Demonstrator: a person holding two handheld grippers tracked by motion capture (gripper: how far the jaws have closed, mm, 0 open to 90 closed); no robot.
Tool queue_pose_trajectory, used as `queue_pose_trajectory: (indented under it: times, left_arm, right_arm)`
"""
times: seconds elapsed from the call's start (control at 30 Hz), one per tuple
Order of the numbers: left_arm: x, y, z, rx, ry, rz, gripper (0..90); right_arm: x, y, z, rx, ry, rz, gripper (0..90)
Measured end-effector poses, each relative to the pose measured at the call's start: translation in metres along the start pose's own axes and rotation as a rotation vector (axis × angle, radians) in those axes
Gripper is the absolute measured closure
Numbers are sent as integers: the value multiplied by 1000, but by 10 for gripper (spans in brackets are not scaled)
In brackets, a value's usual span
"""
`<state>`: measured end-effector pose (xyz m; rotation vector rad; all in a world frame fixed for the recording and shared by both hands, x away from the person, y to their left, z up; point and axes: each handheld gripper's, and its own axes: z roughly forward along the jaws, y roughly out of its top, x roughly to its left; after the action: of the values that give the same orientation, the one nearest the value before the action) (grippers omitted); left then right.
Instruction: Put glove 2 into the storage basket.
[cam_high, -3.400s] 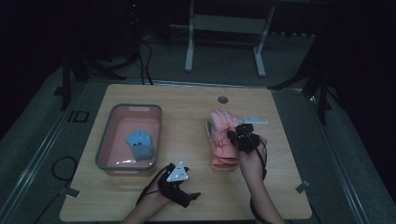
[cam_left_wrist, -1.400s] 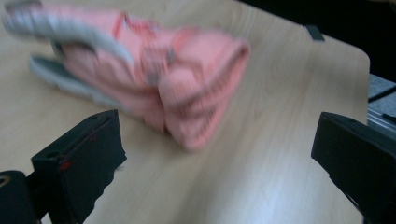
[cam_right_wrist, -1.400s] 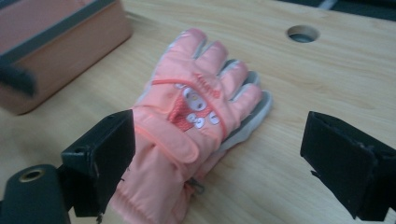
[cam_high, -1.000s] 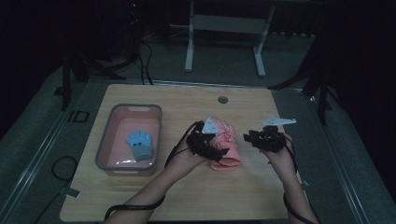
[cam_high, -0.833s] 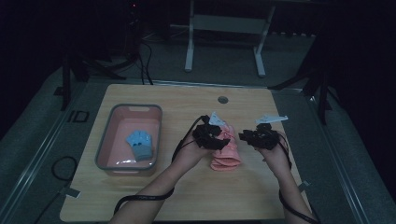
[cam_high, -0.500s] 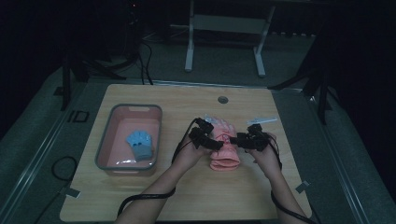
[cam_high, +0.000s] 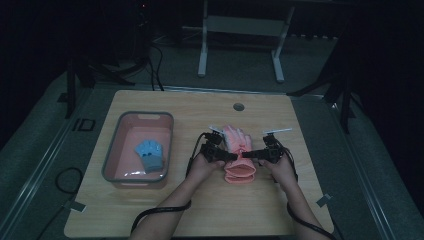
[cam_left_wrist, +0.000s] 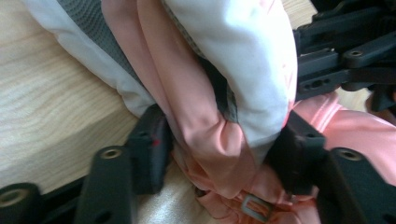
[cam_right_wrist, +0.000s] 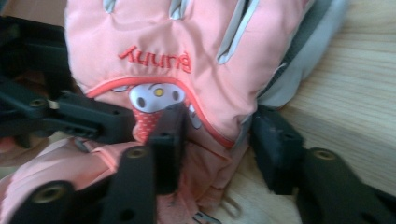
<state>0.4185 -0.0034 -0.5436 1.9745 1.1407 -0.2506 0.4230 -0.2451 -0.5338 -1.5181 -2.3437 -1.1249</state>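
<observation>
A: Left gripper (cam_high: 227, 156) and right gripper (cam_high: 250, 154) are both working the pink glove (cam_high: 239, 152) at mid-table, jaws having just been closing. Where is it lying from the fingers?

B: Straight between them. In the left gripper view the pads (cam_left_wrist: 152, 154) are pinching the glove's edge near the wrist; in the right gripper view the fingers (cam_right_wrist: 170, 140) are clamping the opposite edge. Long axis is running away from the person, cuff nearest. Both hands are sitting about equally close.

A: Any writing?

B: "Bunny," reading upside down, above a cartoon face, possibly a rabbit. Bin (cam_high: 113, 159) to the left is holding a blue glove (cam_high: 150, 154).
</observation>
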Motion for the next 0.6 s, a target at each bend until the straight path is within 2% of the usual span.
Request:
queue_pose_trajectory:
  times: [0.1,0.2,0.3,0.37,0.5,0.6]
  left_arm:
    - [1,0,-1,-3,-23,-16,607]
    - [-1,2,-4,7,-31,-21,679]
    - [-5,6,-9,21,-22,0,694]
    - [-7,8,-13,19,-28,-2,698]
    - [-13,12,-23,0,-38,1,704]
    - [-20,17,-34,-9,-23,29,705]
  right_arm:
    - [7,-2,1,-22,-23,-46,707]
    - [12,-2,-1,-38,-43,-59,764]
    - [16,-2,-5,-50,-40,-53,778]
    - [19,-1,-9,-62,-33,-46,780]
    - [26,1,-18,-98,-29,-48,784]
    - [34,5,-25,-117,-27,-64,784]
